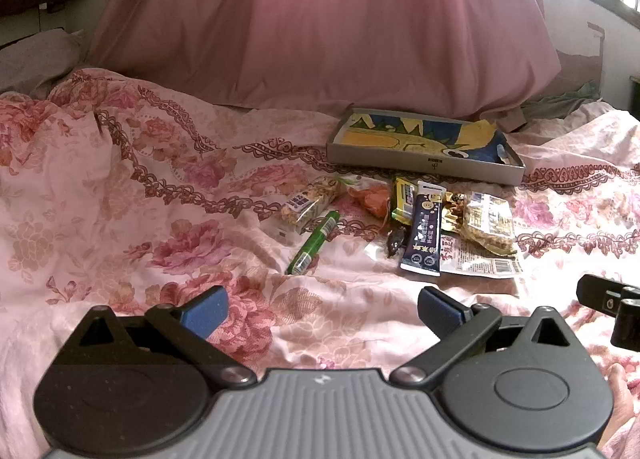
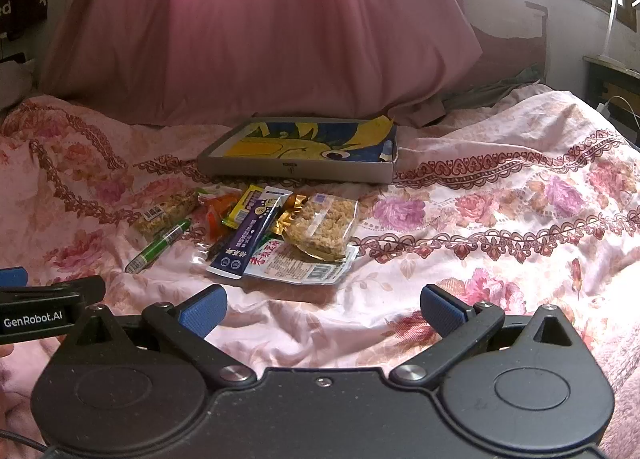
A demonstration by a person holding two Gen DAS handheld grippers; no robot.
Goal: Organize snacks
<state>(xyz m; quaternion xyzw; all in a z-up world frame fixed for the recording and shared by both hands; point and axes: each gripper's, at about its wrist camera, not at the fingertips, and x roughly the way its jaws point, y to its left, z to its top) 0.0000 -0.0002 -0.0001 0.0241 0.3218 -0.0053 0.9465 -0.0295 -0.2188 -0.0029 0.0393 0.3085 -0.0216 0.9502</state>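
We hold both tools low over the floral bedspread, nothing grasped. The left gripper has its blue pads spread wide and empty; the right gripper likewise, fingers apart with only quilt between them. The snacks sit in a loose pile ahead of us, just in front of the shallow box tray with the yellow-and-blue lining, which looks empty.

We judge the step is the first pick. Easiest target for the left: the green stick, lying alone at the pile's left edge. For the right: the clear-wrapped crisp bar, resting on top of the flat white packet. The dark purple sachet overlaps its neighbours, so we leave it until later.

Tips: come down steeply, close across the narrow side, and pinch the wrapper without catching the soft quilt. Lift clear before moving over the tray wall, then release low.
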